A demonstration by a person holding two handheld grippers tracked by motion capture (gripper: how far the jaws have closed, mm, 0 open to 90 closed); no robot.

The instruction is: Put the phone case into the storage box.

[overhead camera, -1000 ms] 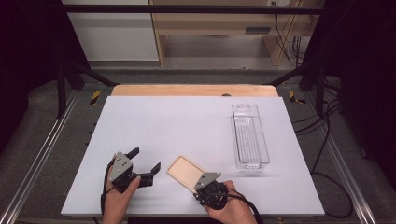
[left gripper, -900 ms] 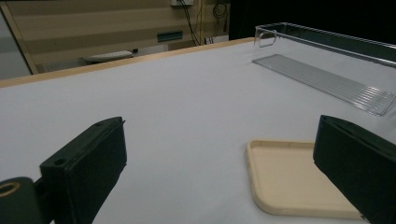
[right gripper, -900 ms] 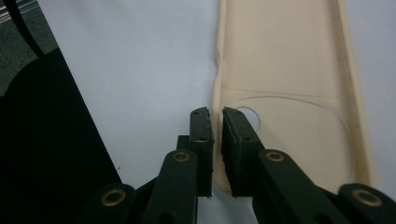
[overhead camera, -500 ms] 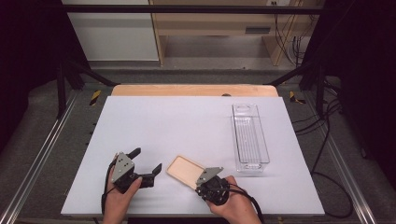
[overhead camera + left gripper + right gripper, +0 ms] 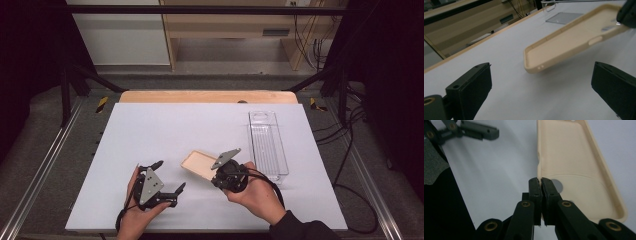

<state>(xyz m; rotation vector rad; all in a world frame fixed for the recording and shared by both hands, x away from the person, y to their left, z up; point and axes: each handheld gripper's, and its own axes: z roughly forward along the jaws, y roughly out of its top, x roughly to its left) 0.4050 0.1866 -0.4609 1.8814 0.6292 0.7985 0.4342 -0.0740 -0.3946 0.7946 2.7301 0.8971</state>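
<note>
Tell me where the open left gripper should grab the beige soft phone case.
Probably the free short end of the beige soft phone case, approached level from its own side. The right gripper pinches the opposite end's rim, holding the case tilted off the white table; the left gripper faces the raised thin wall there.

My right gripper (image 5: 220,175) has pinched shut on the phone case's (image 5: 199,164) near rim and lifted it off the table (image 5: 165,130) — it now hangs tilted, farther right, while my left gripper (image 5: 167,180) shifted right too

Right claw (image 5: 541,182) clamped on beige phone case (image 5: 571,162) edge.
</note>
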